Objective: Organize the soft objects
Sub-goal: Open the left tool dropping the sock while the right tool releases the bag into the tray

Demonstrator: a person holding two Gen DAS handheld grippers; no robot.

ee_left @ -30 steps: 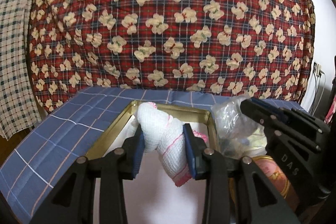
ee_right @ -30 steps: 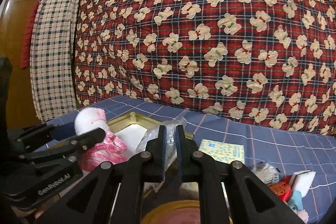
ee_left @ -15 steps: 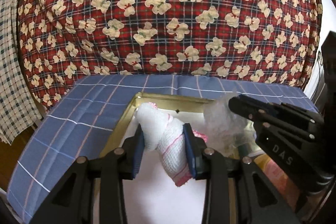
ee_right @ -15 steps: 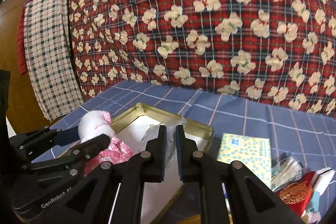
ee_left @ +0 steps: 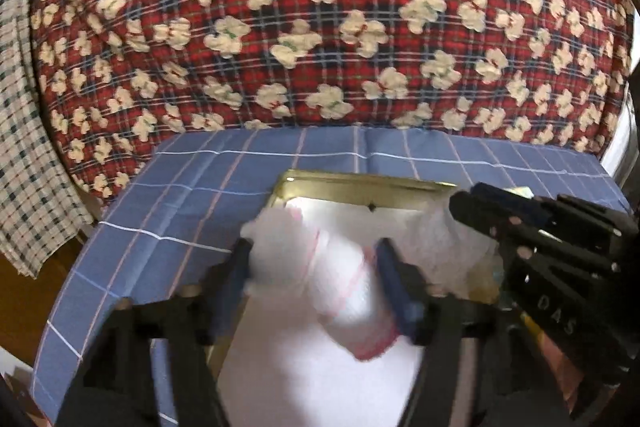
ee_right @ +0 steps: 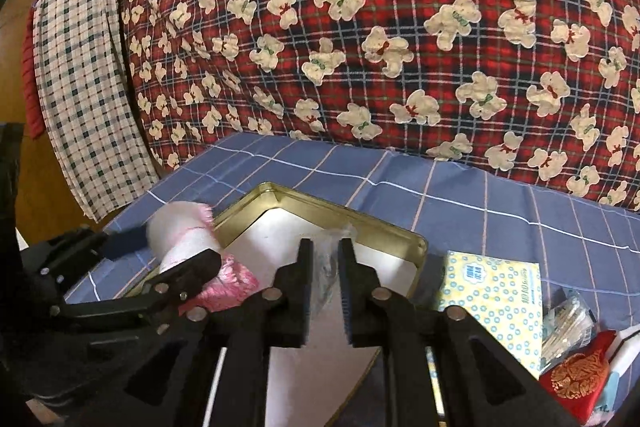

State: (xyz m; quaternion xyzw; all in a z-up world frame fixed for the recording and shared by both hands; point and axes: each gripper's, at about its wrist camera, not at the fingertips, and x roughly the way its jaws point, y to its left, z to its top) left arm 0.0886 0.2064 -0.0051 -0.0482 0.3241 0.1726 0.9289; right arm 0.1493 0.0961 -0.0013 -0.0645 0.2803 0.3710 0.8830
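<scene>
Over the gold tin [ee_right: 362, 227] on the blue checked cloth [ee_right: 460, 207], the left gripper [ee_left: 316, 267] clamps a rolled white-and-pink towel [ee_left: 336, 275]. Beside it, the right gripper [ee_right: 324, 259] pinches a clear plastic bag [ee_right: 328, 247]. A tissue pack [ee_right: 492, 291] lies right of the tin.

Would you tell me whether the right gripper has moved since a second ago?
Yes: the right gripper has tipped down and forward over the gold tin.

Both fisheye views were evenly, warmly lit indoors, edges bowed and vignetted black. The left wrist view was motion-blurred, its towel [ee_left: 320, 267] glaring white; the right wrist view stayed sharp
</scene>
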